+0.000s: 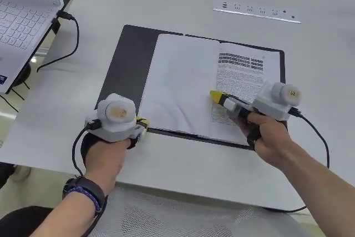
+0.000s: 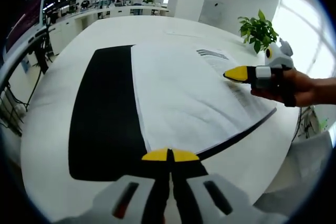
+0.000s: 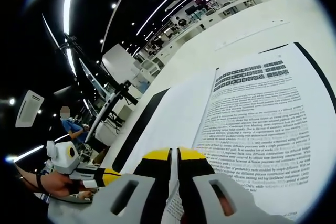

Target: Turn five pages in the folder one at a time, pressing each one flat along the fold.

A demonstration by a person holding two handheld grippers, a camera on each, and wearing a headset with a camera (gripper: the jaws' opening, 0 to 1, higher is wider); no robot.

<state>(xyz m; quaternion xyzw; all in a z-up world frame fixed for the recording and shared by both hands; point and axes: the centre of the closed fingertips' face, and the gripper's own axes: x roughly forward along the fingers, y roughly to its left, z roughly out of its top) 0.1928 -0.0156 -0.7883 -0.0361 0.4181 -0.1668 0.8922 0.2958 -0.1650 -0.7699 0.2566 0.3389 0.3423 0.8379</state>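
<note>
Laptop: the laptop (image 1: 22, 20) sits open at the far left of the surface (image 1: 166, 4), well apart from the work, so it won't get in your way.
Left claw: your left claw (image 1: 141, 122) is pinched closed with nothing in it. Its yellow tips rest at the near edge of the folder (image 1: 128, 65), by the lower corner of the left-hand sheet. Judged from that spot, it is there to pin the folder so it can't slide.
Folder: it lies open and flat in the middle of the surface, with its black cover showing to the left of the paper.
Blank page: the blank page (image 1: 180, 81) lies on the left half, slightly wrinkled near the bottom.
Fold: the fold (image 1: 218, 59) runs from the far edge toward you between the two sheets.
Right claw: your right claw (image 1: 216, 97) has its jaws drawn narrow and I can see nothing held. Its tips are down on the paper right at the fold, low on the sheet, which looks like the pressing stroke.
Printed page: the printed page (image 1: 247, 73) lies flat on the right half.
Power strip: the power strip (image 1: 258, 11) is at the far right, clear of the folder.
Next call: once the crease is flat, you'll need to open the right claw to catch one sheet edge only.
</note>
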